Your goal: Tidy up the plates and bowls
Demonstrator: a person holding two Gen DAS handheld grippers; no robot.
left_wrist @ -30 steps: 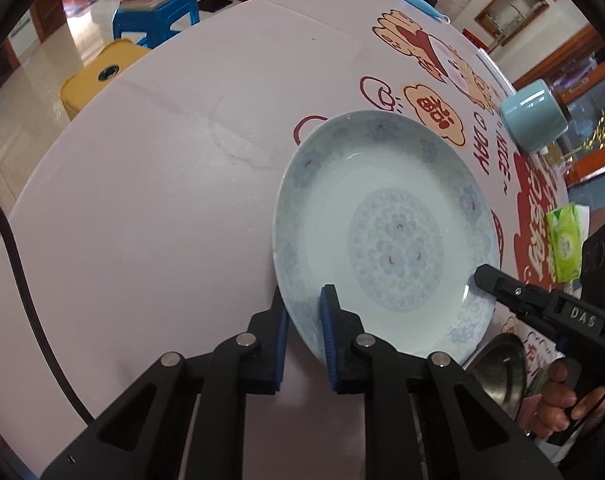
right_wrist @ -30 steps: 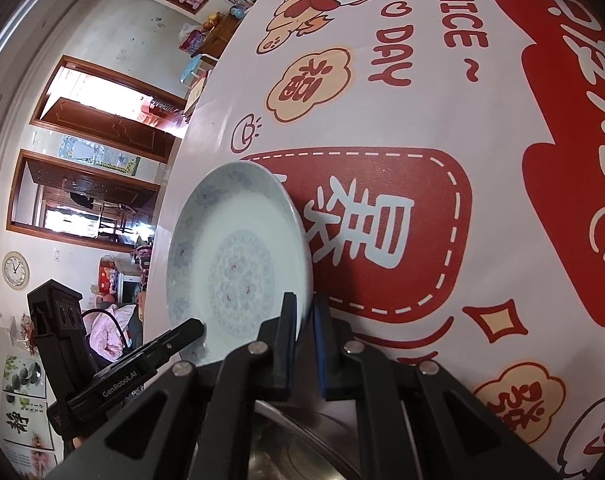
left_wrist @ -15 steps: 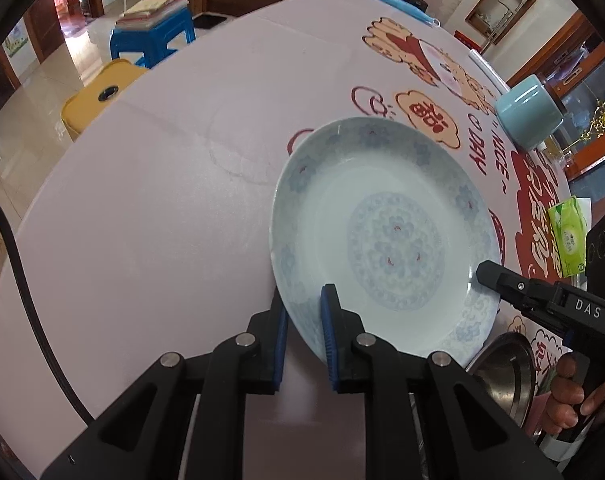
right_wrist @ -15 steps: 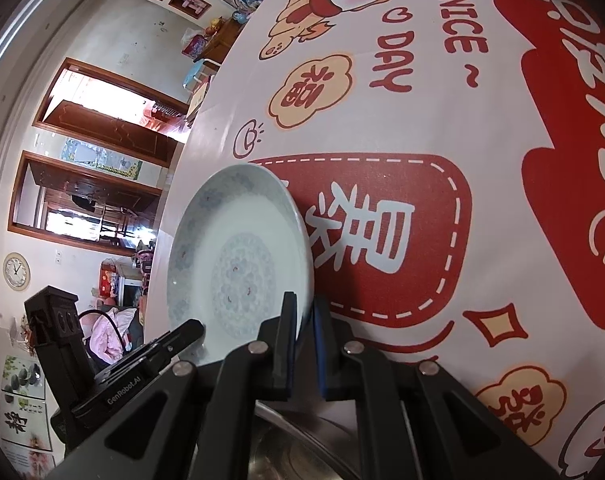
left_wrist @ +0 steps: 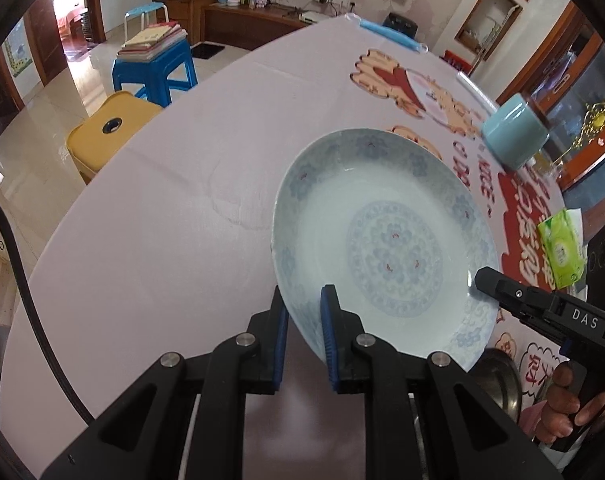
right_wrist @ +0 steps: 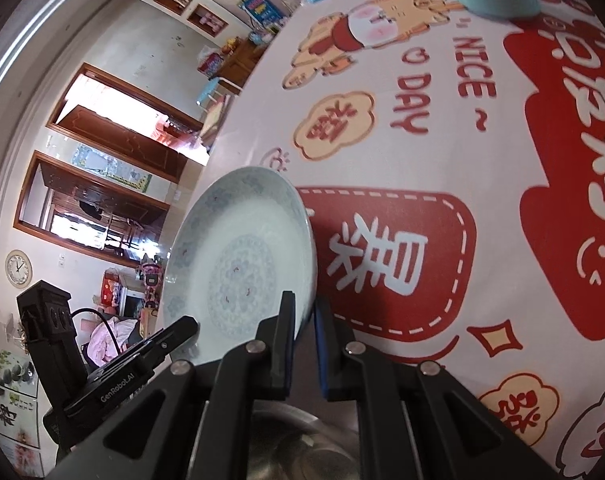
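Your left gripper (left_wrist: 304, 336) is clamped on the near rim of the plate (left_wrist: 386, 240), one blue pad under the rim and one on the inner face. The plate is tilted, its patterned face turned toward your left camera, and its far edge reaches out ahead of the fingers over the tablecloth (left_wrist: 162, 220).

Your right gripper (right_wrist: 304, 338) grips the same plate on the opposite side of the rim, with the rim pinched edge-on between its two pads. Seen from that gripper, the plate stands steeply to the left of the fingers, and the red printed panel of the cloth lies to their right.

From the left camera, the right tool's finger tip comes in at the plate's right edge, with your right hand (left_wrist: 562, 408) wrapped on its handle lower right. A metal bowl (left_wrist: 498, 380) sits just below the plate's lower right edge; in the right view it lies directly under the fingers.

Ahead and to the right of your left gripper, a pale blue cup (left_wrist: 514, 136) stands on the cloth, well apart from the plate. A green tissue pack (left_wrist: 562, 248) lies further right.
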